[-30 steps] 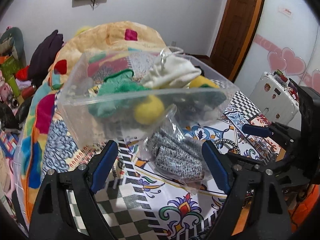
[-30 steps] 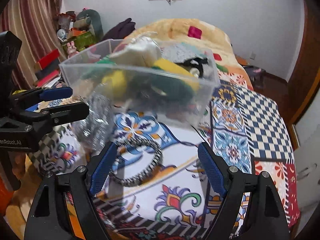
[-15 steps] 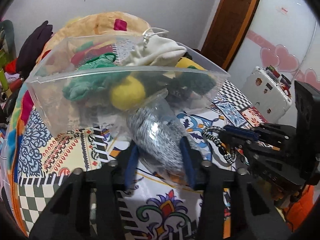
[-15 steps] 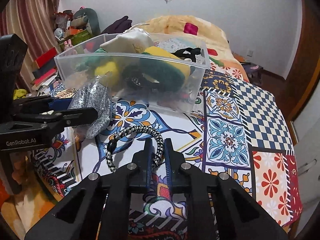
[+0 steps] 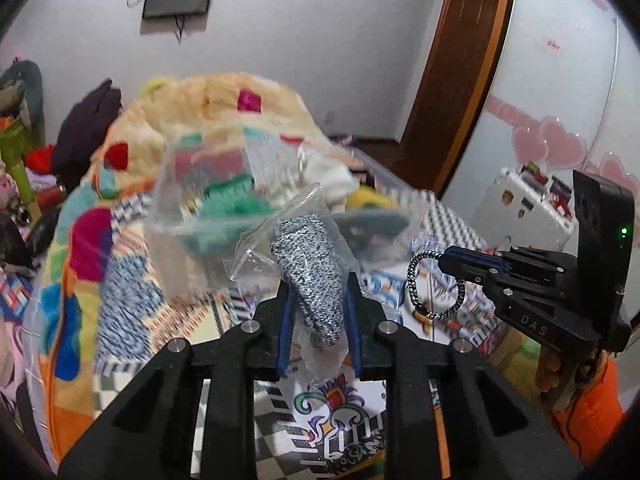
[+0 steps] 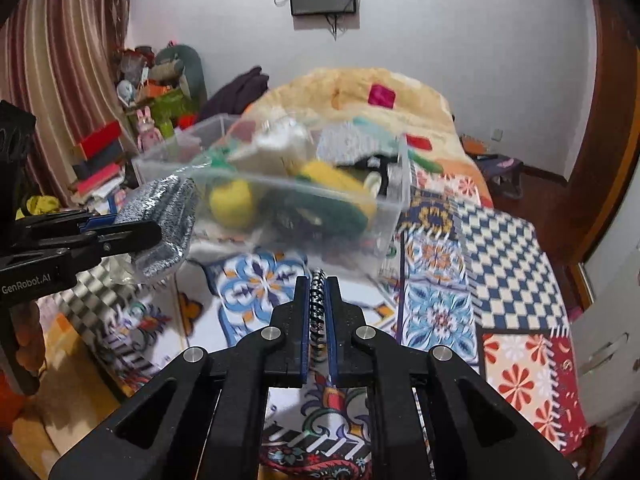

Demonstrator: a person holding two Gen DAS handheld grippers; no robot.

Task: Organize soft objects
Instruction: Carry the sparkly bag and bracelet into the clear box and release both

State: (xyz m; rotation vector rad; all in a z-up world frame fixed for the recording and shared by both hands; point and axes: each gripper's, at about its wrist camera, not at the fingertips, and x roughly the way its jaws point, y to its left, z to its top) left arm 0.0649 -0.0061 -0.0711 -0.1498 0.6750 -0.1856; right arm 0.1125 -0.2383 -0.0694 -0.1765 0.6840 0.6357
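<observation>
My left gripper [image 5: 318,292] is shut on a clear plastic bag holding a grey knitted item [image 5: 314,268], lifted above the patterned bedspread; the bag also shows in the right wrist view [image 6: 164,228]. My right gripper [image 6: 318,284] is shut on a black-and-white braided loop [image 6: 318,304], which hangs from it in the left wrist view [image 5: 434,286]. A clear plastic bin [image 6: 384,216] full of soft things, a yellow ball [image 6: 232,204], green and white cloth, stands on the bed beyond both grippers, blurred in the left wrist view [image 5: 172,200].
A patchwork bedspread [image 6: 440,280] covers the bed. A fluffy cream blanket [image 5: 224,100] is piled behind the bin. Cluttered shelves with toys [image 6: 160,100] stand at the left, a wooden door [image 5: 452,80] and a white suitcase [image 5: 524,204] at the right.
Both grippers closed, left on the bagged knit, right on the braided loop, then lifted them off the bedspread. The views have risen and tilted up.
</observation>
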